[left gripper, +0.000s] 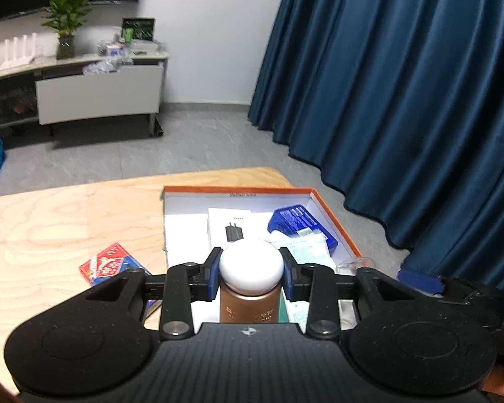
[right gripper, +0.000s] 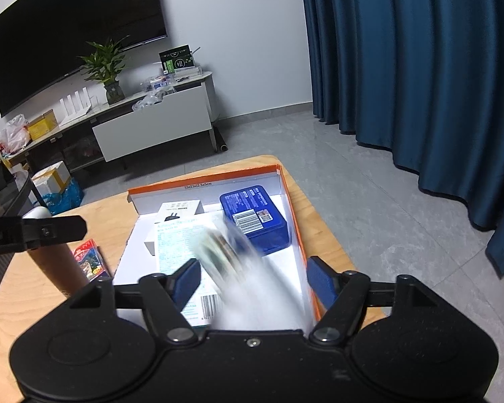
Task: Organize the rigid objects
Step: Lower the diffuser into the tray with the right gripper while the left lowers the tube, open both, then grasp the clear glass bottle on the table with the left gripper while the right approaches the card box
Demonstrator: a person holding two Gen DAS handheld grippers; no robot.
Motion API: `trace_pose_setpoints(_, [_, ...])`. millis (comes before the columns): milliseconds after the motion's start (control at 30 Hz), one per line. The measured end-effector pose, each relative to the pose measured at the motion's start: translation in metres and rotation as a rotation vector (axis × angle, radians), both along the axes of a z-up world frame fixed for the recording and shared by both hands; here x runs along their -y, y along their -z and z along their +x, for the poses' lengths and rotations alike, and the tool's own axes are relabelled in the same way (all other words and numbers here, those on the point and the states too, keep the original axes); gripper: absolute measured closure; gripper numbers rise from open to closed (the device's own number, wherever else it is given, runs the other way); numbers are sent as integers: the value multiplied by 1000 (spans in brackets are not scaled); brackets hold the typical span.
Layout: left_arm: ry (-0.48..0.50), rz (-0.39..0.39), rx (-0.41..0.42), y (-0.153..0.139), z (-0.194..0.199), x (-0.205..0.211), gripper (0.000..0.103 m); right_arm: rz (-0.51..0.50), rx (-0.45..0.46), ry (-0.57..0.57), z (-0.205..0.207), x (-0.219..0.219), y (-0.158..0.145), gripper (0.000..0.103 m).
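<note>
Left gripper (left gripper: pixel 251 275) jaws clamp brown bottle (left gripper: pixel 248 305); right gripper (right gripper: pixel 252 283) jaws wide, label unreadable

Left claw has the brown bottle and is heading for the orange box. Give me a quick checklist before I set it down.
1. Left claw shut on the brown bottle, pads at the white cap: ok.
2. Orange box open on the table: ok.
3. Free floor space inside box: cannot tell; blue box, white charger box and a pale leaflet fill much of it.
4. Right claw open, nothing gripped: ok.
5. Blurred object ahead of the right claw at rest: not ok.
6. Red packet outside the box: not ok.
</note>
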State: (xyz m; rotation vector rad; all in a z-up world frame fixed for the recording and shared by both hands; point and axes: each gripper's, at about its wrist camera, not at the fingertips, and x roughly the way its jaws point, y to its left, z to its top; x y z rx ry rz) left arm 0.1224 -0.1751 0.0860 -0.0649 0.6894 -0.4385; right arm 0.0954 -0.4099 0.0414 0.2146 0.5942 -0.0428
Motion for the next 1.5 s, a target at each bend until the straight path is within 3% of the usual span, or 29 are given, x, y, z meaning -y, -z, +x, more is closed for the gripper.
trace_pose_setpoints(100, [25, -5, -15, 4, 13, 6, 67, 28, 31, -25, -10, 1, -6, 14])
trace_pose_setpoints(200, [34, -19, -35, 6, 27, 9, 36, 30, 45, -129, -23, -5, -11, 13])
trace_pose_setpoints(233, [34, -22, -30, 6, 29, 9, 31, 11, 36, -186, -27, -12, -11, 13])
trace_pose_setpoints(333, [40, -41, -26, 5, 33, 8, 28, -139, 19, -293, -41, -39, -3, 13])
trace_pose_setpoints(433, [19, -40, -2, 1, 29, 0, 24, -327, -47, -307, -39, -67, 14, 13])
trace_pose_setpoints(667, [-103, -17, 35, -8, 22, -46, 18, -562, -77, -429, -27, -135, 39, 14])
trace_pose_setpoints(767, [-156, -14, 49, -12, 20, -75, 18, -506, -69, -527, -16, -169, 37, 14])
trace_pose_setpoints(833, [-198, 0, 59, -14, 18, -95, 18, -382, -47, -605, -7, -184, 30, 14])
trace_pose_setpoints(967, [-260, -6, 51, -17, 10, -128, 18, -279, 25, -564, 8, -192, 14, 14])
trace_pose_setpoints(1200, [-276, -15, 18, -3, -13, -147, 15, -98, 7, -528, 19, -149, -3, 14])
trace_pose_setpoints(1367, [-242, -18, -24, 9, -4, -144, 13, -39, -9, -757, -14, -170, 2, 14])
trace_pose_setpoints(1500, [-229, -17, -37, 14, 6, -139, 9, -37, -31, -812, -25, -191, 10, 13])
